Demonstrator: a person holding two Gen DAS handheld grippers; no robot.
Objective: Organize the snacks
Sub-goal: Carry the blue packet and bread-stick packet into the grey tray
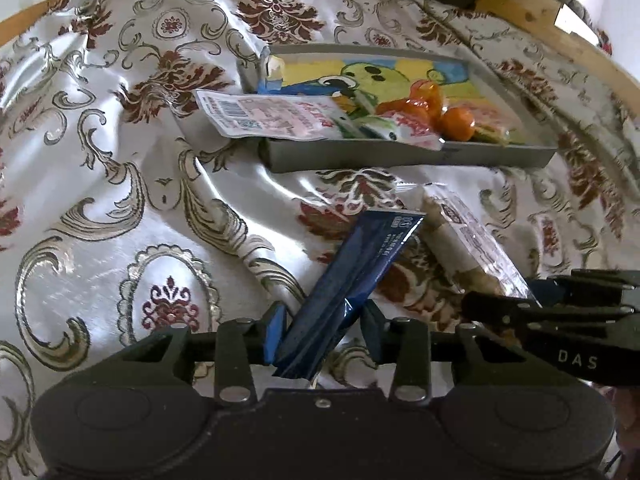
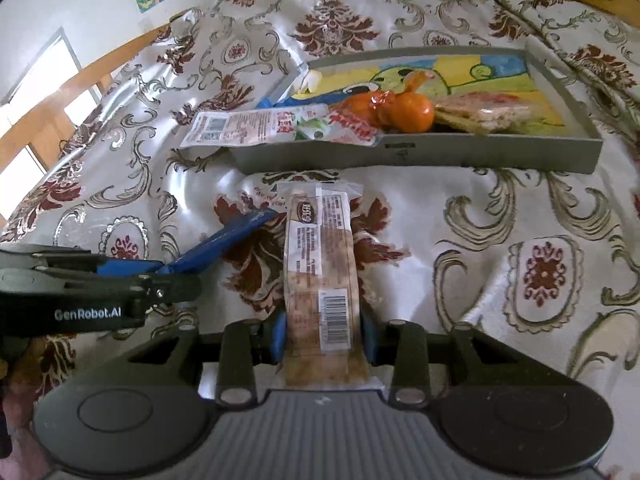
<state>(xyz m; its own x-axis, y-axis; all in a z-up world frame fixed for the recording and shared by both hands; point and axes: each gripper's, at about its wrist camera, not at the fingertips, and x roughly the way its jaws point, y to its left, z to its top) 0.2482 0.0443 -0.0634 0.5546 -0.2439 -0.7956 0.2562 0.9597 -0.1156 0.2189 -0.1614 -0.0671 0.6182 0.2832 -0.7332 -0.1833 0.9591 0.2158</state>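
**Two grippers each holding a snack near a tray**

The left gripper (image 1: 323, 330) is closed on a blue packet (image 1: 352, 280). The right gripper (image 2: 323, 336) is closed on a clear biscuit pack (image 2: 322, 276). Both snacks sit above a patterned cloth (image 1: 120, 184), just in front of a grey tray (image 2: 420, 152) holding other snacks.

Left gripper (image 1: 323, 330): black body, blue pads, silver screws, "DAS" lettering.
Right gripper (image 2: 323, 334): grey ribbed housing, "GenRobot.AI" marking.
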